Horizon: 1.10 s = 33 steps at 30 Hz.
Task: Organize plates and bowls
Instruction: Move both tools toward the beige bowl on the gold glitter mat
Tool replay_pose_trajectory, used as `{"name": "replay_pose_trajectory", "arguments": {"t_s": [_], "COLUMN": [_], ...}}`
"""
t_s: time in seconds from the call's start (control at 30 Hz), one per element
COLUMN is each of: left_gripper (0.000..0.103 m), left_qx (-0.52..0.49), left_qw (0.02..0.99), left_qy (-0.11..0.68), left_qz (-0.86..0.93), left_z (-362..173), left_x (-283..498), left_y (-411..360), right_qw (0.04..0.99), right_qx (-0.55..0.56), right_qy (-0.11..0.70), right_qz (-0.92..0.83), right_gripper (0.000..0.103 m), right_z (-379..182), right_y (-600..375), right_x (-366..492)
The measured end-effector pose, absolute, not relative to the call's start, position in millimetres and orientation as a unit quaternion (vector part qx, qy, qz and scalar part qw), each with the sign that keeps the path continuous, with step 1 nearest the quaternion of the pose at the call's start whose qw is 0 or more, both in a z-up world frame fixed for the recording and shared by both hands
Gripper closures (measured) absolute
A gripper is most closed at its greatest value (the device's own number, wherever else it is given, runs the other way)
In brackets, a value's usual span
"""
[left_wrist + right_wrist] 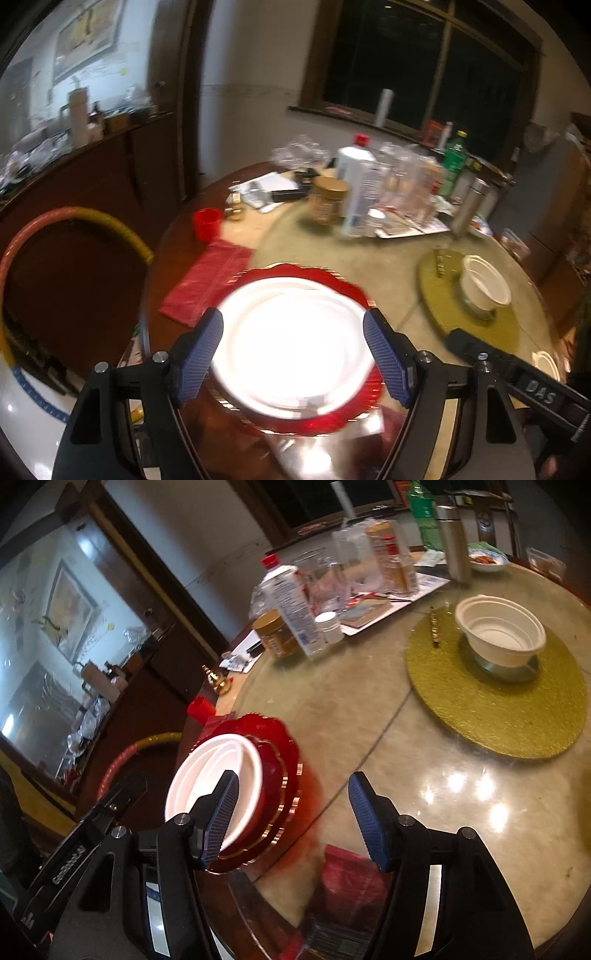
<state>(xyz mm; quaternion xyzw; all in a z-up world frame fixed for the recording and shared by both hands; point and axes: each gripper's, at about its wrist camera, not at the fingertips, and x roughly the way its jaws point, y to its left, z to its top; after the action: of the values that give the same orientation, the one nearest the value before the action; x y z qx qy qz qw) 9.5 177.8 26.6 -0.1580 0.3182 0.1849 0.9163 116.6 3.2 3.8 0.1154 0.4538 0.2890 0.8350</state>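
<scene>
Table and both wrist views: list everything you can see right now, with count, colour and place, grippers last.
White plates: a stack, count unclear, white, on the red plates at the near table edge.
Red plates: at least two, red with gold scalloped rims, under the white stack.
Bowl: one, white, on a dark saucer on the mat.
Mat: one, olive-green, round, right side of table.
Red cloth: one, left of the plates.
Red cup: one, beyond the cloth.
White bottle: one, red cap, in the clutter at the far side.
Green bottle: one, far right.
Left gripper: open, above the white plates.
Right gripper: open, nothing between the fingers.
</scene>
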Motion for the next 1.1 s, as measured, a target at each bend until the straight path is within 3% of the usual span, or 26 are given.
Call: {"name": "replay_pose_trajectory", "arguments": {"t_s": [0.6, 1.1], "left_gripper": [0.024, 0.025], "left_qx": [-0.135, -0.179], "left_qw": [0.901, 0.878], "left_qy": [0.410, 0.442], "left_qz": [0.040, 0.048], "left_z": [1.2, -25.8], "left_x": [134.0, 230.7], "left_y": [50.6, 12.8], "right_qw": [0.832, 0.802], "right_qx": [0.214, 0.306], "right_qy": [0.478, 0.504], "right_qz": [0.182, 0.100], "right_gripper": [0.041, 0.041], "right_z": [-2.1, -21.0], "right_y": [-156.2, -220.2], "right_x": [184.9, 274.8]}}
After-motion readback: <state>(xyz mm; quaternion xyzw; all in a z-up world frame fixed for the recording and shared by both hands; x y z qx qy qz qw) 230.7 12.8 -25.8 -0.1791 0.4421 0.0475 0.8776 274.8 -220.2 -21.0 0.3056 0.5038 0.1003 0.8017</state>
